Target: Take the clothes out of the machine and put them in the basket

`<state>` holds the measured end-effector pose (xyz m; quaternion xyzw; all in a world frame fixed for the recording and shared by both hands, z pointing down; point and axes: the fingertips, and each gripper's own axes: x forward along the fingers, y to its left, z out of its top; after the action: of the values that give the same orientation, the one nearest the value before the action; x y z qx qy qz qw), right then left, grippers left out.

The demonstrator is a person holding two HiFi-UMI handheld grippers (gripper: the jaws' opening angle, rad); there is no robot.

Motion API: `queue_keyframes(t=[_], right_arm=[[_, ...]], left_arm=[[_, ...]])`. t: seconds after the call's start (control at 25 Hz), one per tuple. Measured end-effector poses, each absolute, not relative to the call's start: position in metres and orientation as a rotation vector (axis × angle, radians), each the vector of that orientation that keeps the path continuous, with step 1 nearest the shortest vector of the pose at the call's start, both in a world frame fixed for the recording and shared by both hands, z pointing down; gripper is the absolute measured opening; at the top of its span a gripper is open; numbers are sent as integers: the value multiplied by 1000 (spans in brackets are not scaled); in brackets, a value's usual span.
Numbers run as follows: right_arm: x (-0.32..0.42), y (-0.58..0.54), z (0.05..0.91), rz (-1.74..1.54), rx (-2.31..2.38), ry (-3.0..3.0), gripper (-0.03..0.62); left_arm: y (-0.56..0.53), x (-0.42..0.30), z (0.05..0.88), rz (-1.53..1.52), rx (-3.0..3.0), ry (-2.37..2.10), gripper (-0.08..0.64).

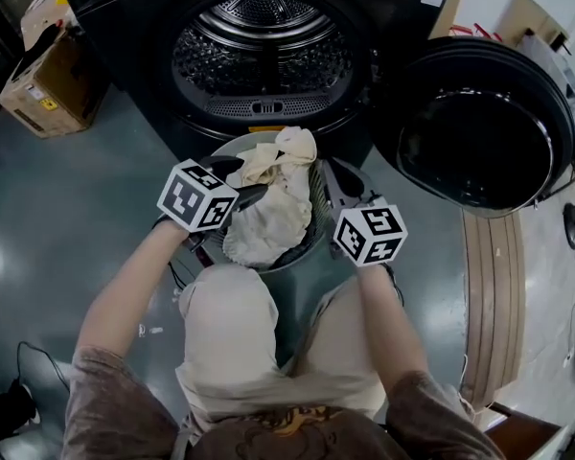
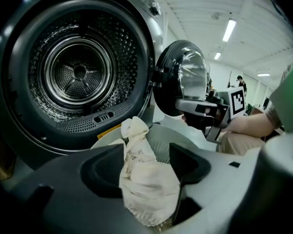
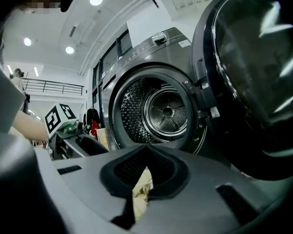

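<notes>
The machine's drum (image 1: 262, 51) stands open and looks empty in all three views. Below it sits a grey round basket (image 1: 313, 245) holding cream-coloured clothes (image 1: 268, 214). My left gripper (image 1: 252, 181) hovers over the basket's left side, tilted down. Its jaws are open, and the cream cloth (image 2: 146, 179) lies between them in the basket (image 2: 162, 141) without being pinched. My right gripper (image 1: 340, 177) is at the basket's right edge, pointing toward the machine. In the right gripper view this gripper (image 3: 146, 149) is shut, tips together, with a bit of cream cloth (image 3: 142, 191) visible below it.
The round machine door (image 1: 484, 123) hangs open to the right, close to my right gripper. Cardboard boxes (image 1: 43, 84) stand at the left of the machine. A wooden board (image 1: 494, 295) lies on the floor at right. The person's knees (image 1: 225, 324) are just behind the basket.
</notes>
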<state>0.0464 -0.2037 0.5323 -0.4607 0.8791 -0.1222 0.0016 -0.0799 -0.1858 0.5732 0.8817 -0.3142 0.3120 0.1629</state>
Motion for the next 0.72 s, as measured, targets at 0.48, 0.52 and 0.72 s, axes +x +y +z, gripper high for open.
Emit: queue_keyframes(t=[0.48, 0.52, 0.72], right_arm=[[14, -227, 545, -459, -1520, 2857, -3], [11, -228, 541, -484, -1524, 2881, -3], [-7, -226, 455, -626, -1496, 2944, -3]], left_arm=[[-222, -90, 589, 715, 2486, -890, 296], [-223, -94, 578, 697, 2477, -902, 296], [-222, -125, 471, 573, 2447, -961, 268]])
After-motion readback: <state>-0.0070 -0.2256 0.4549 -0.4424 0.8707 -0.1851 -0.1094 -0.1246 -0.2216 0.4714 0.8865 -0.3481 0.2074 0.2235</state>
